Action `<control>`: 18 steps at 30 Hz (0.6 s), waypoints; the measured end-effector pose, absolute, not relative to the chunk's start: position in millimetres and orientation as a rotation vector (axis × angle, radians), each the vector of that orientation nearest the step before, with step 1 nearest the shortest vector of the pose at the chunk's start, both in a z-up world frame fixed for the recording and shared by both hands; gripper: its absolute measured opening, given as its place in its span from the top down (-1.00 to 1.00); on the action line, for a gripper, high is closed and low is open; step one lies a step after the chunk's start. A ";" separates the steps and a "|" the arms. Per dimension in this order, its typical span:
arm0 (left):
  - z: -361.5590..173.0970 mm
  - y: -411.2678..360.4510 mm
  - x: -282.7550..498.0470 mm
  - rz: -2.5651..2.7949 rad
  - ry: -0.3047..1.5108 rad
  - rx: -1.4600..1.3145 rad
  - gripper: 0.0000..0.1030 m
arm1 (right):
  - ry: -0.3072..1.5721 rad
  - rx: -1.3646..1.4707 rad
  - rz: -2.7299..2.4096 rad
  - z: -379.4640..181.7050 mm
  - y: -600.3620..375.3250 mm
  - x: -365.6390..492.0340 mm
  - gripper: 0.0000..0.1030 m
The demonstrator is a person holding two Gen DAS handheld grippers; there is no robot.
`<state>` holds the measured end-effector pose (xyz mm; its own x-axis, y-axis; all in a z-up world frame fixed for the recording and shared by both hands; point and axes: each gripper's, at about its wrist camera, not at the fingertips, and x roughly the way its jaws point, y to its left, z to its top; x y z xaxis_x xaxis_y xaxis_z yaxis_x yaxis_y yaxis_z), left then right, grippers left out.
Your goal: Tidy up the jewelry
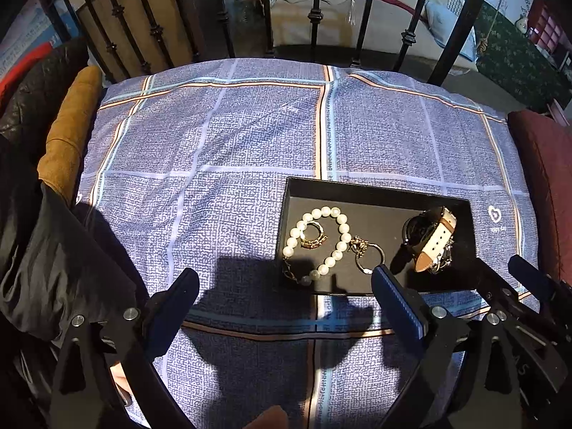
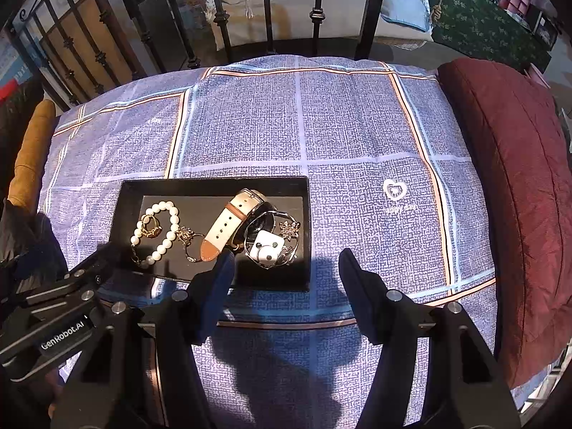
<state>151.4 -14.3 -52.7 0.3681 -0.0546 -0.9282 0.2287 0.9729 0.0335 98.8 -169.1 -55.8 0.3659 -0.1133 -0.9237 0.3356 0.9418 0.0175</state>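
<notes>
A black open box point(image 1: 375, 187) point(image 2: 214, 183) lies on the blue checked bedspread. In it are a white pearl bracelet point(image 1: 314, 241) point(image 2: 157, 232), a gold ring point(image 1: 312, 237) point(image 2: 150, 228), a keyring-like gold hoop point(image 1: 368, 255) point(image 2: 191, 246), a watch with a white and tan strap point(image 1: 434, 237) point(image 2: 228, 225), and a silver bangle point(image 2: 275, 246). My left gripper point(image 1: 284, 282) is open and empty, hovering at the box's near left edge. My right gripper point(image 2: 286, 261) is open and empty, just in front of the box's near right corner.
A maroon cushion point(image 2: 507, 186) point(image 1: 543, 178) lies to the right and a tan cushion point(image 1: 68, 136) point(image 2: 28, 153) to the left. A black iron bed frame point(image 1: 314, 18) point(image 2: 314, 14) stands behind the bedspread point(image 1: 232, 150) point(image 2: 321, 121). Dark clothing point(image 1: 53, 250) hangs at the left.
</notes>
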 end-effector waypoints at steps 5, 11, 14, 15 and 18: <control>-55.3 -15.0 150.3 -0.190 1.209 0.167 -0.87 | 1.162 0.218 -0.291 -55.5 -168.5 98.5 -0.18; -55.4 -15.2 149.6 -0.197 1.216 0.174 -0.87 | 1.162 0.217 -0.291 -55.3 -167.9 98.6 -0.18; -55.4 -16.0 149.5 -0.200 1.218 0.182 -0.87 | 1.161 0.217 -0.291 -55.0 -167.7 98.5 -0.18; -55.5 -16.1 149.4 -0.201 1.220 0.182 -0.87 | 1.161 0.218 -0.291 -55.1 -167.8 98.5 -0.18; -55.4 -17.2 149.3 -0.205 1.220 0.189 -0.87 | 1.162 0.217 -0.291 -55.0 -167.8 98.4 -0.18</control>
